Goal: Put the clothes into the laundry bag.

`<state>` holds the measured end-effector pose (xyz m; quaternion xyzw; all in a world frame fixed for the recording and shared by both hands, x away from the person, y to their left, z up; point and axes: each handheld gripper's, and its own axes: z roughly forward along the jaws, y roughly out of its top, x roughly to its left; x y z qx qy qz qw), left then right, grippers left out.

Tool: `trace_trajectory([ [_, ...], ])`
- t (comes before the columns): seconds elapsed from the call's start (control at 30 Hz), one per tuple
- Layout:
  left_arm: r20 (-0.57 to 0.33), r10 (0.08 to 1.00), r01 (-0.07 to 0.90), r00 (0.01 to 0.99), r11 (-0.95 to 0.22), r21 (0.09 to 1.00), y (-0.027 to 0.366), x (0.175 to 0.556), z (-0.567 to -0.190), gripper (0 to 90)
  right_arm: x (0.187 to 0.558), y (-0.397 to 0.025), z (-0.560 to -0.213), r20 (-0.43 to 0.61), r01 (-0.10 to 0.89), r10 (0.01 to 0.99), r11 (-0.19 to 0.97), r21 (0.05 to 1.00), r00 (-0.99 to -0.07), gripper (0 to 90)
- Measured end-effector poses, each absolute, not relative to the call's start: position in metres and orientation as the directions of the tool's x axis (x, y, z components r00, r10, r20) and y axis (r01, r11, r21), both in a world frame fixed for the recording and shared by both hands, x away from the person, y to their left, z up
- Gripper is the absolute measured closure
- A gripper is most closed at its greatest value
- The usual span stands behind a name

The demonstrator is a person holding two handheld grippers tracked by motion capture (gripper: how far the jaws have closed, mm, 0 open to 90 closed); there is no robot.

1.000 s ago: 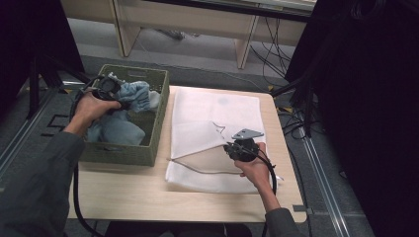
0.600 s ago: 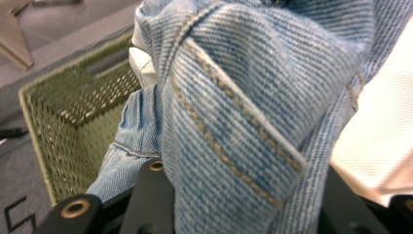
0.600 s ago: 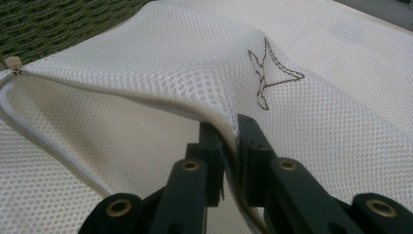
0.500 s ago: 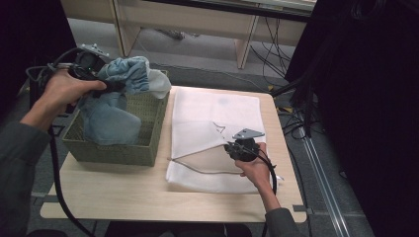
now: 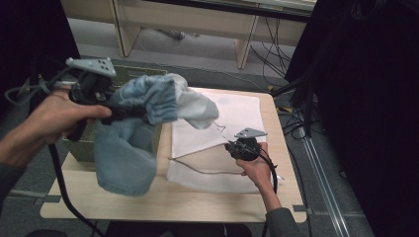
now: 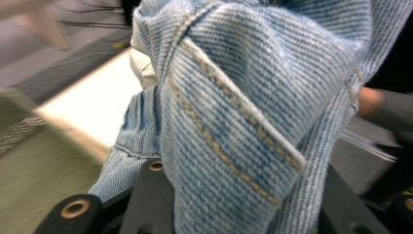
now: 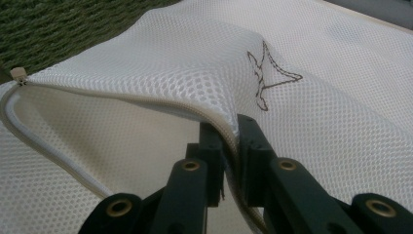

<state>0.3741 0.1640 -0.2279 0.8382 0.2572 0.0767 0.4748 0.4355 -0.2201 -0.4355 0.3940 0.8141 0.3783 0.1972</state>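
Left gripper (image 5: 129, 112) clamped on blue jeans (image 5: 133, 143) bunched over its jaws, right gripper (image 7: 233, 141) pinching white mesh bag (image 7: 160, 58) zipper edge, brown stitched star-like mark ahead, no readable writing

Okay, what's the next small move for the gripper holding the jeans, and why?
Probably carry the jeans rightward to the mouth of the mesh laundry bag. The left gripper holds them lifted beside the green basket, and the right gripper pinches the bag's zippered edge up, holding it open.
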Motion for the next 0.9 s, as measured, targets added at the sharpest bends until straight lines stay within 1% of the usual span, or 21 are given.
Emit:
trace_trajectory([
  [0.03, -0.112, 0.496, 0.354, 0.861, -0.426, 0.833, 0.159, 0.372, -0.233, 64.1, 0.436, -0.22, -0.436, -0.012, 0.491, 0.796, 0.385, 0.781, -0.605, 83.0],
  [0.07, -0.109, 0.474, 0.344, 0.874, -0.444, 0.828, 0.151, 0.369, -0.243, 64.0, 0.437, -0.221, -0.437, -0.029, 0.471, 0.791, 0.392, 0.79, -0.611, 83.0],
  [0.17, -0.124, 0.45, 0.354, 0.884, -0.473, 0.807, 0.136, 0.366, -0.267, 63.9, 0.436, -0.222, -0.434, -0.008, 0.496, 0.795, 0.386, 0.778, -0.606, 83.0],
  [0.2, -0.116, 0.439, 0.346, 0.891, -0.49, 0.801, 0.131, 0.367, -0.275, 63.8, 0.436, -0.223, -0.434, 0.0, 0.49, 0.8, 0.368, 0.79, -0.6, 83.1],
  [0.23, -0.119, 0.436, 0.35, 0.892, -0.501, 0.792, 0.127, 0.366, -0.284, 63.8, 0.436, -0.225, -0.433, -0.009, 0.488, 0.795, 0.382, 0.785, -0.607, 83.1],
  [0.27, -0.13, 0.429, 0.36, 0.894, -0.514, 0.779, 0.122, 0.367, -0.295, 63.8, 0.436, -0.225, -0.433, -0.009, 0.488, 0.795, 0.382, 0.785, -0.607, 83.1],
  [0.3, -0.164, 0.417, 0.388, 0.894, -0.538, 0.748, 0.111, 0.367, -0.315, 63.7, 0.436, -0.226, -0.432, -0.007, 0.486, 0.801, 0.37, 0.792, -0.599, 83.3],
  [0.33, -0.164, 0.417, 0.388, 0.894, -0.538, 0.748, 0.111, 0.367, -0.315, 63.6, 0.436, -0.226, -0.432, -0.007, 0.486, 0.801, 0.37, 0.792, -0.599, 83.3],
  [0.37, -0.158, 0.394, 0.375, 0.905, -0.569, 0.732, 0.106, 0.368, -0.323, 63.6, 0.436, -0.227, -0.43, -0.007, 0.481, 0.8, 0.368, 0.796, -0.6, 83.4],
  [0.4, -0.174, 0.384, 0.382, 0.907, -0.574, 0.724, 0.101, 0.367, -0.331, 63.6, 0.436, -0.226, -0.43, 0.008, 0.493, 0.807, 0.353, 0.795, -0.591, 83.5],
  [0.43, -0.175, 0.36, 0.368, 0.916, -0.586, 0.722, 0.095, 0.367, -0.337, 63.5, 0.436, -0.227, -0.429, 0.002, 0.492, 0.803, 0.363, 0.791, -0.596, 83.6],
  [0.5, -0.189, 0.343, 0.368, 0.92, -0.596, 0.714, 0.081, 0.365, -0.347, 63.5, 0.437, -0.228, -0.429, -0.011, 0.483, 0.799, 0.374, 0.792, -0.601, 83.6],
  [0.53, -0.191, 0.333, 0.364, 0.923, -0.603, 0.71, 0.073, 0.364, -0.352, 63.4, 0.436, -0.225, -0.43, 0.008, 0.496, 0.807, 0.355, 0.793, -0.59, 83.6],
  [0.57, -0.2, 0.329, 0.368, 0.923, -0.599, 0.711, 0.064, 0.364, -0.357, 63.4, 0.437, -0.224, -0.431, -0.014, 0.465, 0.802, 0.36, 0.809, -0.597, 83.7],
  [0.6, -0.198, 0.325, 0.364, 0.925, -0.607, 0.706, 0.056, 0.365, -0.362, 63.3, 0.437, -0.224, -0.429, -0.005, 0.477, 0.8, 0.364, 0.8, -0.6, 83.8],
  [0.67, -0.179, 0.315, 0.348, 0.932, -0.639, 0.686, 0.04, 0.369, -0.374, 63.0, 0.436, -0.222, -0.427, -0.016, 0.468, 0.798, 0.369, 0.803, -0.603, 83.8],
  [0.73, -0.218, 0.326, 0.385, 0.92, -0.645, 0.66, 0.023, 0.376, -0.393, 62.7, 0.435, -0.222, -0.425, -0.03, 0.455, 0.793, 0.38, 0.805, -0.609, 83.9],
  [0.8, -0.21, 0.344, 0.396, 0.915, -0.665, 0.634, 0.011, 0.383, -0.409, 62.4, 0.433, -0.221, -0.423, -0.021, 0.461, 0.794, 0.375, 0.804, -0.608, 84.2],
  [0.87, -0.232, 0.376, 0.434, 0.897, -0.657, 0.616, -0.003, 0.393, -0.429, 61.6, 0.433, -0.221, -0.422, -0.04, 0.446, 0.785, 0.391, 0.805, -0.618, 84.4],
  [0.9, -0.236, 0.385, 0.444, 0.892, -0.653, 0.614, -0.007, 0.396, -0.435, 61.0, 0.431, -0.219, -0.421, -0.024, 0.458, 0.791, 0.379, 0.804, -0.611, 84.5],
])
